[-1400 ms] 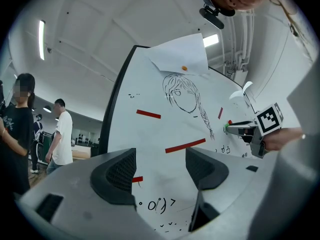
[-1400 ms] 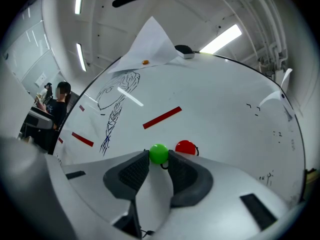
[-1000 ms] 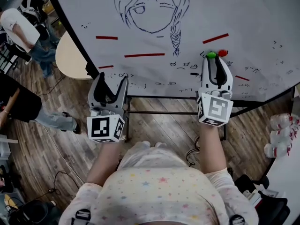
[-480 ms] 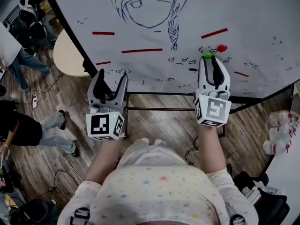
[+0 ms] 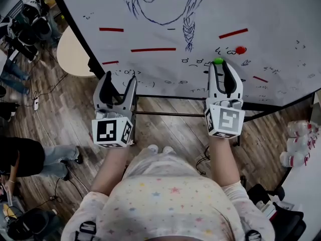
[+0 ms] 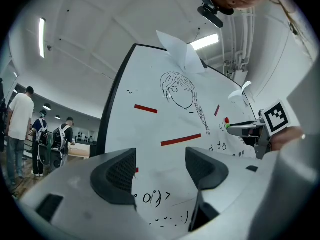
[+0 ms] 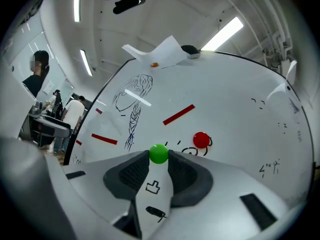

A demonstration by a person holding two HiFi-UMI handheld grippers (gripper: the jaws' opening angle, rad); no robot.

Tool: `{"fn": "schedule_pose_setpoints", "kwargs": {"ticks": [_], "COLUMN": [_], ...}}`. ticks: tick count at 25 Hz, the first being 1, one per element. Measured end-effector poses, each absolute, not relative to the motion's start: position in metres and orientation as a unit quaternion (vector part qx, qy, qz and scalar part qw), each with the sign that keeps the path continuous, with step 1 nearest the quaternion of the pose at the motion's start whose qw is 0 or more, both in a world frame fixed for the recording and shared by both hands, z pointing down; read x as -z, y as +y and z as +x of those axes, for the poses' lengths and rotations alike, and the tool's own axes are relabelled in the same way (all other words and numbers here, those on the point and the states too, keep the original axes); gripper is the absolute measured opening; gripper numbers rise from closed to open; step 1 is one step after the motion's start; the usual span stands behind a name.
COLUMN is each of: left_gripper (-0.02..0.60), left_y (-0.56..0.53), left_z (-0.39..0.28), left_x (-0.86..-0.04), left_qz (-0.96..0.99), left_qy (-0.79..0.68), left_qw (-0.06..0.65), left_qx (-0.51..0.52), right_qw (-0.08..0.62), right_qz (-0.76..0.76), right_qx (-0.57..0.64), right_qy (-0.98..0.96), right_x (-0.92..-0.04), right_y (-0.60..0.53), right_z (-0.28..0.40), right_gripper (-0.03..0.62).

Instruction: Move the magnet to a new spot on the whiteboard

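A green magnet [image 5: 218, 61] [image 7: 159, 153] sits pinched between the tips of my right gripper [image 5: 218, 65] [image 7: 159, 156], which is shut on it, close to the whiteboard [image 5: 281, 14] [image 7: 235, 104]. Whether the magnet touches the board I cannot tell. A red magnet [image 5: 241, 49] [image 7: 201, 139] sticks to the board just up and right of the green one. My left gripper [image 5: 118, 82] [image 6: 159, 166] stands open and empty near the board's lower left edge. From the left gripper view the right gripper [image 6: 245, 130] shows far right with the green magnet [image 6: 227, 126].
The whiteboard carries a blue drawing of a girl [image 5: 163, 4], red strips [image 5: 153, 49] and small scribbles. A black stand bar [image 5: 170, 114] runs below the board. People [image 5: 20, 31] stand at the left beside a round table [image 5: 72, 54]. White rolls [image 5: 296, 144] lie at right.
The right gripper has pulled the green magnet down and left, away from the red one that it sat beside. The left gripper stayed about where it was.
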State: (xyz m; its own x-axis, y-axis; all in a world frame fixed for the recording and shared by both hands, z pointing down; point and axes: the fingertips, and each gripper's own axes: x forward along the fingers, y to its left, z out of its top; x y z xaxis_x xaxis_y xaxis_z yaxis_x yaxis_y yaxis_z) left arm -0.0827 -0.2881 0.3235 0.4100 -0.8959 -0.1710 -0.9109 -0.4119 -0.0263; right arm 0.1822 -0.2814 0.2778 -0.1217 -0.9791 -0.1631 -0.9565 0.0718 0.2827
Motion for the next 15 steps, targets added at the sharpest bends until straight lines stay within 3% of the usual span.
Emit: {"fn": "schedule_pose_setpoints", "kwargs": {"ticks": [15], "left_gripper": [0.285], "left_y": [-0.288], "left_z": [-0.098], "left_x": [-0.334], "left_qz": [-0.830], "left_qy": [0.552], "left_qw": [0.052], "left_qx": [-0.066], "right_qw": [0.031], "right_qz": [0.630], "right_qx": [0.141], "right_qy": [-0.763], "right_x": [-0.299], "right_y": [-0.289], "right_z": [0.144], "right_gripper": [0.120]}}
